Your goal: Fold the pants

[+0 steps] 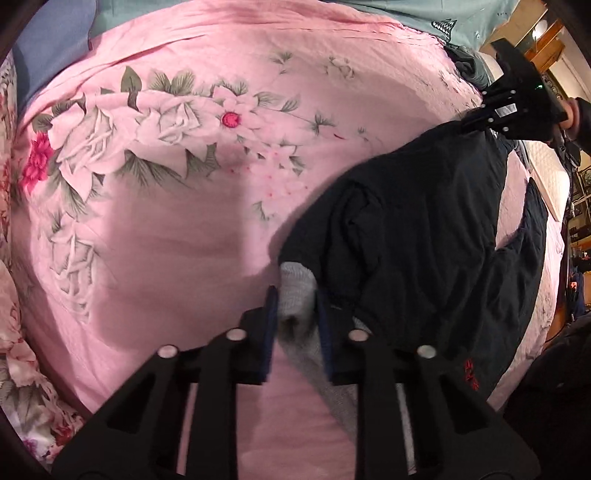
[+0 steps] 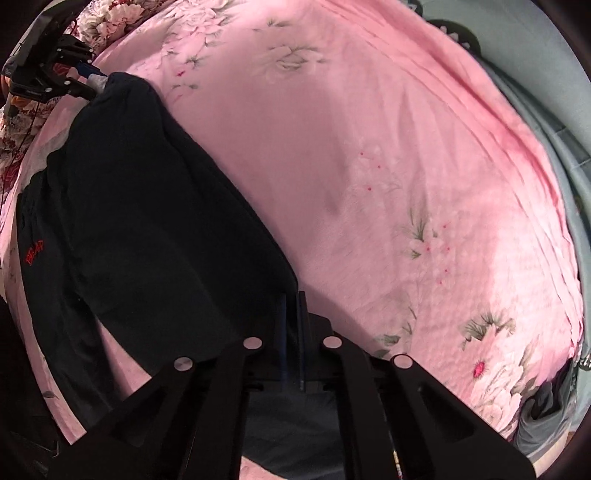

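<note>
Both fisheye views bow the scene strongly, with dark vignetted corners. Warm, fairly bright indoor light falls on the pink floral bedsheet (image 1: pixel 177 229), which carries a broad soft shadow at centre in the left wrist view. The black fabric pants (image 2: pixel 147 229) read nearly featureless, underexposed. The right wrist view shows slight motion blur toward its right edge; a lit lamp (image 1: pixel 541 27) glares.

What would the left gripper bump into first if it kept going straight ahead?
Probably the pink sheet. The left gripper is already shut on the pants' grey edge, with the bed apparently right beneath.
</note>
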The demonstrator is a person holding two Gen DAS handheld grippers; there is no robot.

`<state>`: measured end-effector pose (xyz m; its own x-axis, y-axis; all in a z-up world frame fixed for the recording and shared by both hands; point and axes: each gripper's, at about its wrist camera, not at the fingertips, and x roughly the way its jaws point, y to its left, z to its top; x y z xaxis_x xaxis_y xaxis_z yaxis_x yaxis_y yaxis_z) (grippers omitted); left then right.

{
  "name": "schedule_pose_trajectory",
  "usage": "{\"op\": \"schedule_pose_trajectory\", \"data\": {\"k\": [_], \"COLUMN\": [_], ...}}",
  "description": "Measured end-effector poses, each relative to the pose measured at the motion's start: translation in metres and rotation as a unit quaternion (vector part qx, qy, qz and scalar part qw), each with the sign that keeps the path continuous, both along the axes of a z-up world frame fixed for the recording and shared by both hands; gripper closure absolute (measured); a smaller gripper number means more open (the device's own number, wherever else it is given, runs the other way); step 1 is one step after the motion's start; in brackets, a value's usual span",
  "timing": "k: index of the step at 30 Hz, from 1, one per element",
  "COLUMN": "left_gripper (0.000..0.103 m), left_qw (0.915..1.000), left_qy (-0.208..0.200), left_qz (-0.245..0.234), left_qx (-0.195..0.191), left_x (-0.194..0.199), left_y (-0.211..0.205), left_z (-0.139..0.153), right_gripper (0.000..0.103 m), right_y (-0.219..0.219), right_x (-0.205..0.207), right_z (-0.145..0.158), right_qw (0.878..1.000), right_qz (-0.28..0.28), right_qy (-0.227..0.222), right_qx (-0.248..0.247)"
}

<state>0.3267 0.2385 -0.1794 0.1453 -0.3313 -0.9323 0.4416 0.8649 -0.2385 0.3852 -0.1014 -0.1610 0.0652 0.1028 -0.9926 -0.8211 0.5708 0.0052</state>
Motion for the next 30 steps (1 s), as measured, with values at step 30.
{"op": "schedule_pose_trajectory", "data": {"k": [30], "left_gripper": [0.091], "left_qw": [0.9967], "left_qy": [-0.052], "left_qz": [0.011], "left_qx": [0.061], "left_x": [-0.234], "left_y": [-0.048], "left_z": [0.036], "right_gripper": [0.099], "right_y": [-0.048], "right_x": [-0.286], "right_z": [0.038], "right_qw": [0.997], "right_qz": [0.044], "right_qy": [0.025], "right_qx": [0.066]}}
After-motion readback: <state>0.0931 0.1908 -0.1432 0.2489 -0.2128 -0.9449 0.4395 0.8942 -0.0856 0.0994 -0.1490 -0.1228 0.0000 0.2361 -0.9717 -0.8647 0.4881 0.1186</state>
